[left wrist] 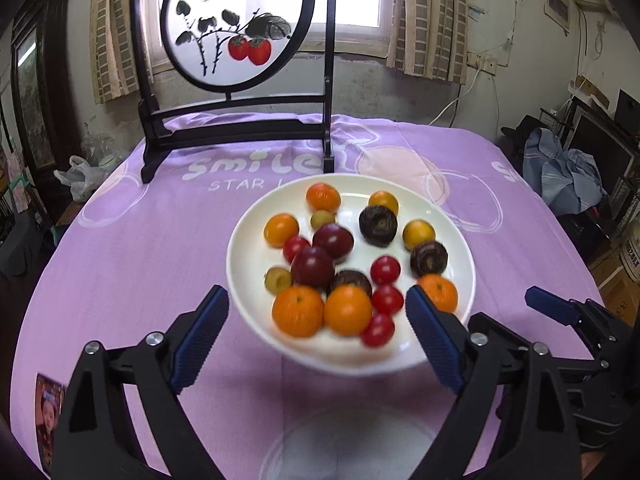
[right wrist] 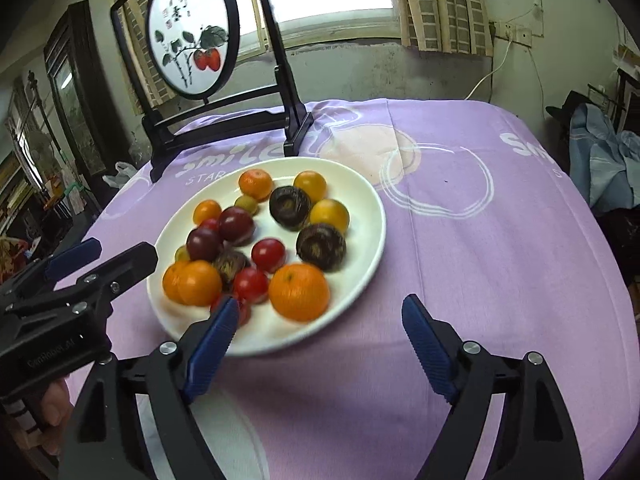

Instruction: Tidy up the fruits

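Observation:
A white plate [left wrist: 448, 344] [right wrist: 360, 216] on the purple cloth holds several mixed fruits: oranges [left wrist: 298, 311] [right wrist: 299, 291], red cherry tomatoes [left wrist: 385, 269] [right wrist: 268, 255], dark plums [left wrist: 313, 266] [right wrist: 236, 225], dark brown round fruits [left wrist: 378, 220] [right wrist: 321, 246] and small green ones [left wrist: 277, 279]. My left gripper [left wrist: 318, 296] is open, its fingers straddling the plate's near edge, holding nothing. My right gripper [right wrist: 320, 314] is open and empty, its left finger [right wrist: 212, 344] over the plate's near rim. The left gripper also shows at the left of the right wrist view [right wrist: 100, 258].
A black-framed round screen painted with persimmons [left wrist: 236, 24] [right wrist: 192, 32] stands at the table's back. A photo card [left wrist: 48, 412] lies at the near left table edge. Clutter and blue cloth [left wrist: 560, 168] sit off the right side.

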Action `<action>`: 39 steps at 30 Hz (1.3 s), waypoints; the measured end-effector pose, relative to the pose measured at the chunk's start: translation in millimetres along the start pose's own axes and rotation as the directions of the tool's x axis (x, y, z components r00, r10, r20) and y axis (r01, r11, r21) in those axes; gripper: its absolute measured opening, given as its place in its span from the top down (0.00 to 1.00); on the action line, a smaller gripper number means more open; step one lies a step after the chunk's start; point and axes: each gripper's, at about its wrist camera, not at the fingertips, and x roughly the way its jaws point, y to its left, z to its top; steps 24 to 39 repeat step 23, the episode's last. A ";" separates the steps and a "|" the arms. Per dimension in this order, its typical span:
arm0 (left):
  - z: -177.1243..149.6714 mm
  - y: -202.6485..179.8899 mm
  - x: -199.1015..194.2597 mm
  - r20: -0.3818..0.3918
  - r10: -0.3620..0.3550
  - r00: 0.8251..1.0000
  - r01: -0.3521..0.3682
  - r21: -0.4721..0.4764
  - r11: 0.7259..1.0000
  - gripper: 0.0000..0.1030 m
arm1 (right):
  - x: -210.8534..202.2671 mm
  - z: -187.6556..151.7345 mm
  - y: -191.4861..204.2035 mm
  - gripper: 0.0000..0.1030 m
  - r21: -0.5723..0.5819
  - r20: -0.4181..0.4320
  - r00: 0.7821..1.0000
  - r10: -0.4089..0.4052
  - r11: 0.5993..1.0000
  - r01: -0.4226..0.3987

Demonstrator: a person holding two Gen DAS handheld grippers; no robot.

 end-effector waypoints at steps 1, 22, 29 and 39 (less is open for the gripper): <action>-6.6 1.9 -4.0 -0.010 0.001 1.000 -0.001 -0.004 1.000 0.11 | -3.8 -5.2 2.2 0.17 -0.013 -0.001 1.000 -0.009 1.000 0.009; -86.2 11.5 -26.8 -0.074 0.005 0.997 -0.004 0.017 1.000 0.06 | -23.9 -80.9 4.0 0.15 -0.040 -0.049 0.998 -0.038 0.999 0.036; -87.4 12.4 -23.4 -0.083 0.008 0.996 -0.007 0.013 1.000 0.06 | -21.7 -83.6 4.1 0.15 -0.040 -0.057 0.998 -0.037 0.999 0.035; -87.4 12.4 -23.4 -0.083 0.008 0.996 -0.007 0.013 1.000 0.06 | -21.7 -83.6 4.1 0.15 -0.040 -0.057 0.998 -0.037 0.999 0.035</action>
